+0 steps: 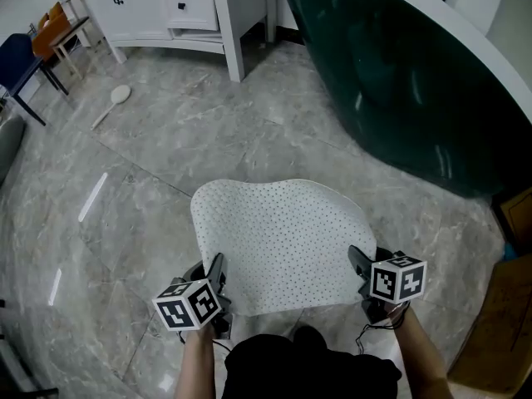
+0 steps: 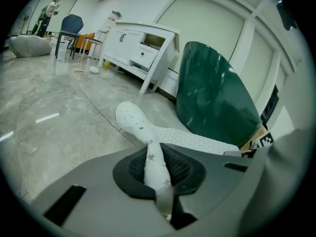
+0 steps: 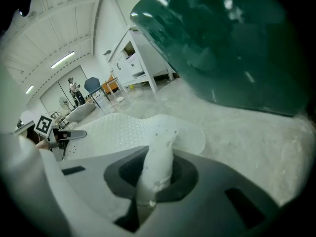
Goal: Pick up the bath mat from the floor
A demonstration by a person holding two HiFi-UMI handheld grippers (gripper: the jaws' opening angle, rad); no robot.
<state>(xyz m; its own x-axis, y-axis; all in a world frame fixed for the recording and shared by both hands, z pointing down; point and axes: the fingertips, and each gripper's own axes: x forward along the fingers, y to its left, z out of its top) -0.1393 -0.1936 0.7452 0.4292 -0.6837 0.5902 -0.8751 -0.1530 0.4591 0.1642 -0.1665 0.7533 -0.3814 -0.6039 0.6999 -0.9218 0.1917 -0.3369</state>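
Both the left gripper (image 1: pixel 218 266) and right gripper (image 1: pixel 360 262) clamp fingers on the bath mat (image 1: pixel 278 239).

Grey marble floor (image 1: pixel 125 189), dark green tub (image 1: pixel 399 81), white drawer cabinet (image 1: pixel 187 7), pale brush (image 1: pixel 113 104) on floor, blue chair (image 1: pixel 17 61)

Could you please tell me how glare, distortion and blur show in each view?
Head view: sharp, with pale light streaks reflected on the glossy floor. Left gripper view: fisheye bending, dark corners, bath mat fold near the lens soft. Right gripper view: hazy, washed out; green tub smeared.
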